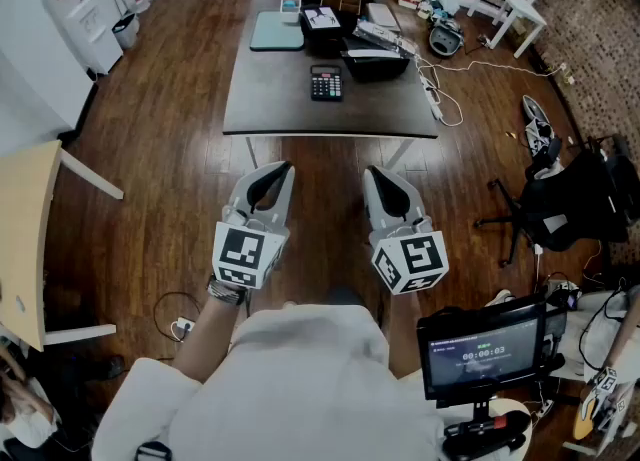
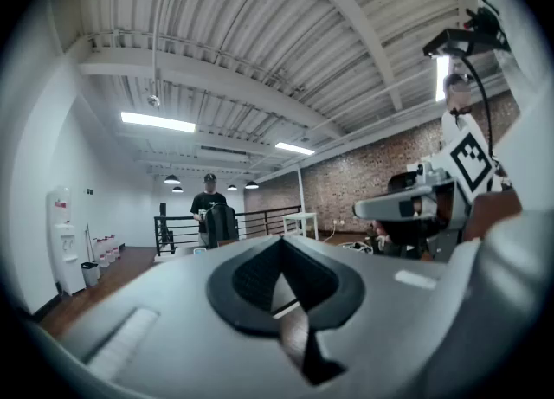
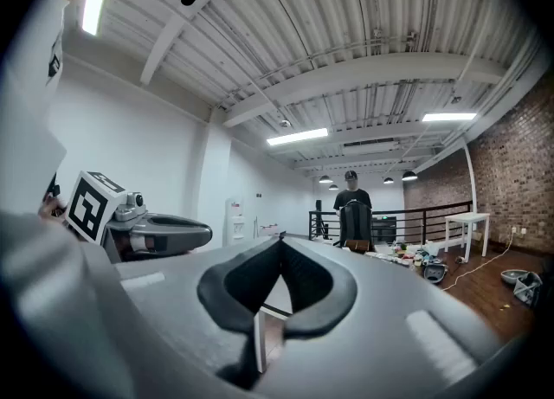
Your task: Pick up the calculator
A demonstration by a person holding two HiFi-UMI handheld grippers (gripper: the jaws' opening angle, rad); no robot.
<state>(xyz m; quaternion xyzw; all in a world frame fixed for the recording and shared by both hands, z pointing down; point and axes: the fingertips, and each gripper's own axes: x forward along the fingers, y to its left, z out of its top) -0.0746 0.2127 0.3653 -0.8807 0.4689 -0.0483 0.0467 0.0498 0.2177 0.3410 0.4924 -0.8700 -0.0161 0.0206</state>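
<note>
The pickup is apparently only starting: the left gripper (image 1: 279, 168) and right gripper (image 1: 373, 172) are hovering pressed together and empty at lower centre, well apart from the calculator (image 1: 326, 82) lying on the surface (image 1: 280, 94) at upper centre, so reaching forward and spreading one gripper is likely coming next.

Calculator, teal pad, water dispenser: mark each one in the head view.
calculator (image 1: 326, 84), head view, middle of its keypad.
teal pad (image 1: 277, 32), head view, centre of its top face.
water dispenser (image 1: 79, 19), head view, its white front panel.
</note>
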